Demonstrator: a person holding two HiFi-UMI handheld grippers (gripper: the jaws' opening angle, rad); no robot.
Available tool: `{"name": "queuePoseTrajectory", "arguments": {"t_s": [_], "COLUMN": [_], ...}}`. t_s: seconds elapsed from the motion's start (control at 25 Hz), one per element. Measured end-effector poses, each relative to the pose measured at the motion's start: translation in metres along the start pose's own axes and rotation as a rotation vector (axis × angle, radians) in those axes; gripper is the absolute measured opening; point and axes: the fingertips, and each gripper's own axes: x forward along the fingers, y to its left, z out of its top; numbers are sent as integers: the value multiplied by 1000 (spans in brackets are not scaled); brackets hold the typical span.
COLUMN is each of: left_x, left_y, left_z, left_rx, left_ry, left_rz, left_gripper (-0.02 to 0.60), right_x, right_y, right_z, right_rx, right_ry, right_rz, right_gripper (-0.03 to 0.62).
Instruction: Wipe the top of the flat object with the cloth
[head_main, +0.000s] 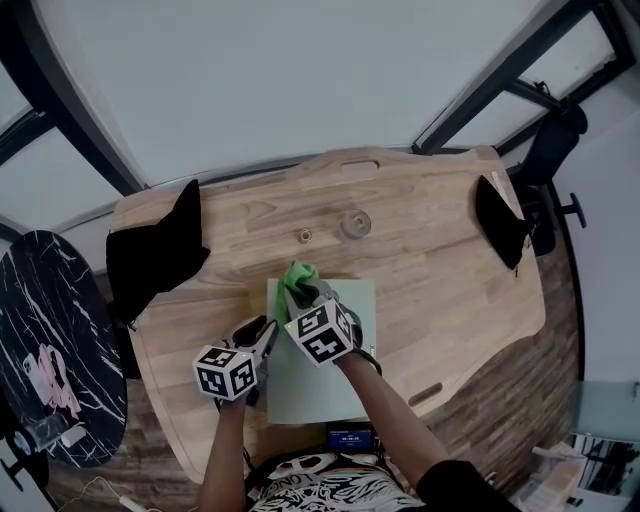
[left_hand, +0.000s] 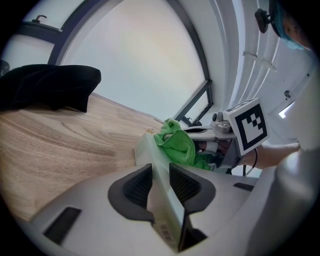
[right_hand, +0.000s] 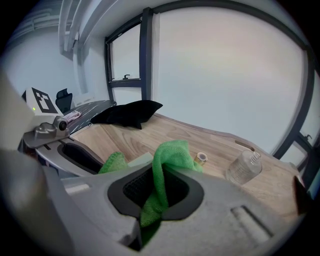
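A pale green flat box (head_main: 345, 390) lies on the wooden table (head_main: 430, 260) near its front edge. My left gripper (head_main: 262, 337) is shut on the box's left edge; in the left gripper view the box edge (left_hand: 159, 186) stands clamped between the dark pads. My right gripper (head_main: 303, 296) is shut on a green cloth (head_main: 297, 277) at the box's far left corner. In the right gripper view the cloth (right_hand: 161, 172) hangs pinched between the jaws, bunched over the box (right_hand: 141, 160). The cloth (left_hand: 176, 143) also shows beside the right gripper's marker cube (left_hand: 246, 127).
A small clear glass (head_main: 355, 223) and a small brass cap (head_main: 304, 236) stand behind the box. Black cloth bundles lie at the table's left (head_main: 152, 252) and right (head_main: 497, 223) ends. A dark marble side table (head_main: 50, 340) is left of the table.
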Motion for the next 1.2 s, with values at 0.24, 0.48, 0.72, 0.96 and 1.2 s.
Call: {"name": "queuePoseTrajectory", "arguments": {"t_s": [0.24, 0.48, 0.72, 0.96, 1.2], "left_x": [0, 1, 2, 2, 3], "left_y": [0, 1, 2, 3, 4], "left_z": [1, 0, 0, -1, 0], "left_rx": [5, 14, 31, 20, 14], "left_ry": [-1, 3, 9, 4, 4], "left_rz": [3, 1, -3, -18, -32], "left_gripper": [109, 109, 109, 109, 109], "right_x": [5, 6, 5, 2, -4], "right_y": [13, 14, 16, 20, 26], "right_z": [7, 7, 6, 3, -4], "right_rx": [-41, -43, -62, -57, -47], "right_ry": [-12, -22, -33, -34, -42], "right_rz": [38, 40, 32, 33, 33], "right_gripper": [32, 32, 32, 32, 32]}}
